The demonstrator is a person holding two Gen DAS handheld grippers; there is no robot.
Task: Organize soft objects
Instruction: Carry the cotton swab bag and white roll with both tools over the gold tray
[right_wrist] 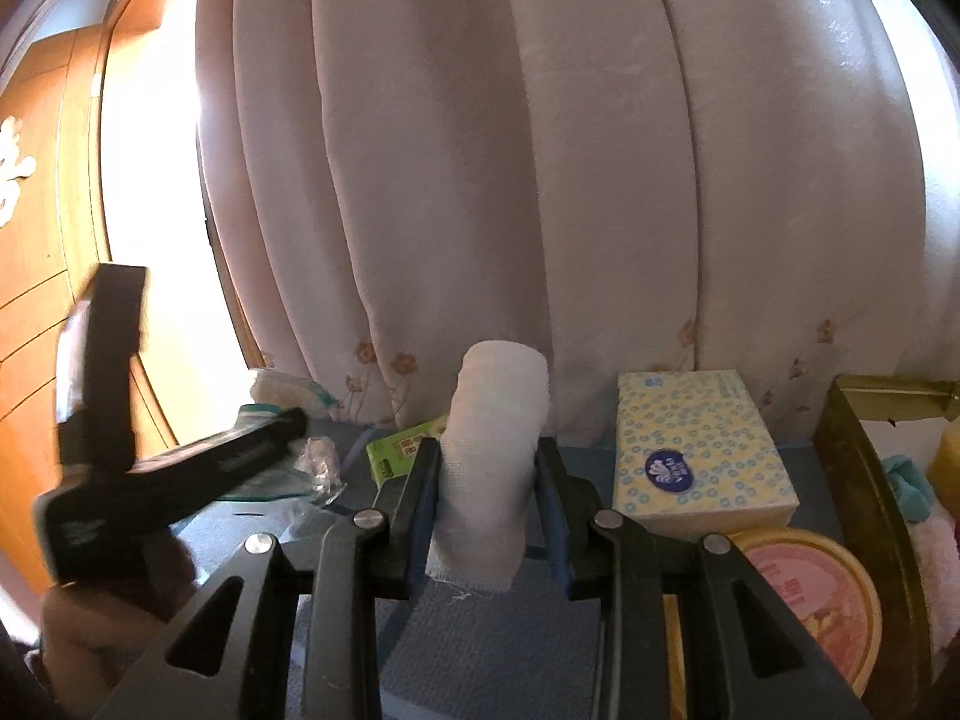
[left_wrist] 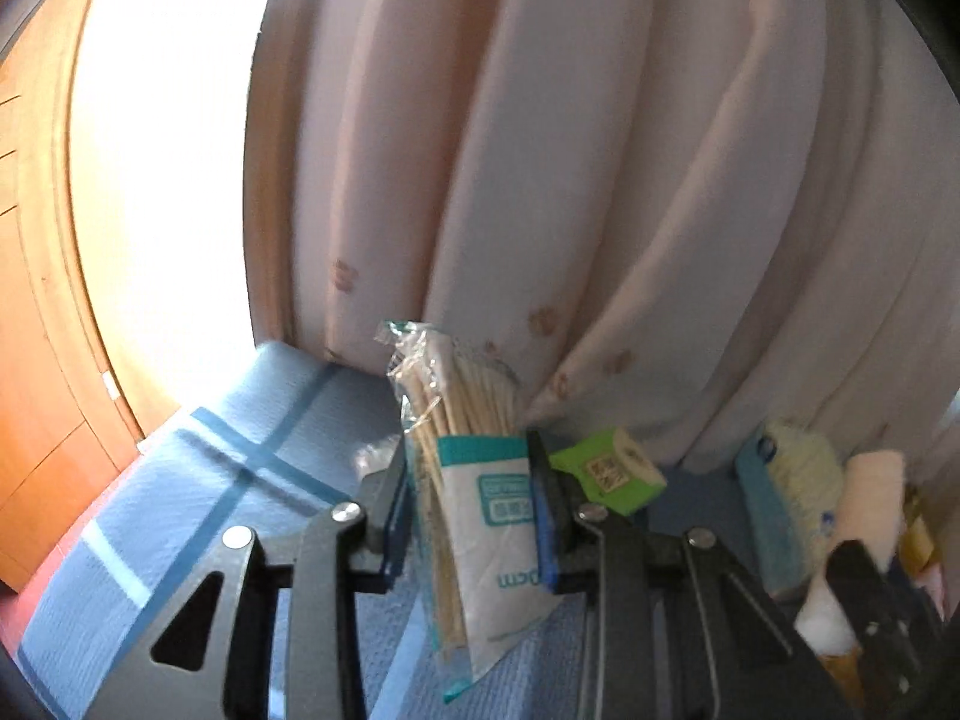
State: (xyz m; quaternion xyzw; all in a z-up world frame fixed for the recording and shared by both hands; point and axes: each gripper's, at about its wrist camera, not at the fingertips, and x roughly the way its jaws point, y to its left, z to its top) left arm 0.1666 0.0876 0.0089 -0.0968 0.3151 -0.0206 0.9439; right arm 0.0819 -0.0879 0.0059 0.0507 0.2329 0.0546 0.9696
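Soft objects are spread along the far edge of a blue cloth-covered surface [left_wrist: 198,468], under a pale curtain [right_wrist: 540,180]. Going from largest to smallest: a dotted tissue pack [right_wrist: 699,450] lies flat near the far right edge, beside a gold-rimmed box [right_wrist: 864,480] that already holds fluffy items; a white gauze roll [right_wrist: 498,450] stands upright, pinched by the right gripper [right_wrist: 489,516]; a clear packet of cotton swabs [left_wrist: 474,480], with wooden sticks and a white and teal label, stands tilted between the pads of the left gripper [left_wrist: 471,510], which press its sides.

Judging by the task, the step in hand is carrying these 2 items to the box. To do it well, I would keep each squeeze light: the gauze already dents under the pads, and the thin swab packet can slip or crumple. Lifting clear before moving across would avoid knocking the green carton [left_wrist: 606,468] just beside the left gripper. Lowering each item fully before releasing would keep the box tidy.
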